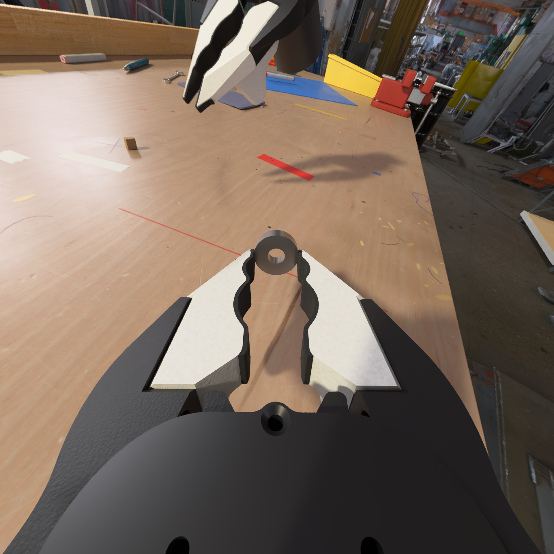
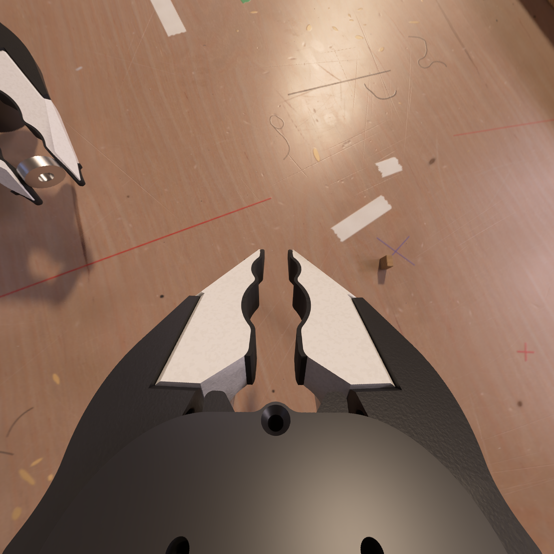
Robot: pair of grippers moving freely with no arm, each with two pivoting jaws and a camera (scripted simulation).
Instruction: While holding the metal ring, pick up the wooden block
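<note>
Ring (image 1: 276,256) of grey metal sits pinched at the very tips of the left gripper (image 1: 276,254), lifted clear of the workbench (image 1: 90,269) so the second pickup can go ahead without letting it go. The wooden block (image 2: 385,261) stands alone on the bench beside a pencilled cross, at about two o'clock from the right gripper (image 2: 275,253), near but apart. That gripper hangs above the board, jaws parted by a narrow gap and holding nothing, apparently lining up for the block. White tape strips (image 2: 361,218) lie just beyond.
</note>
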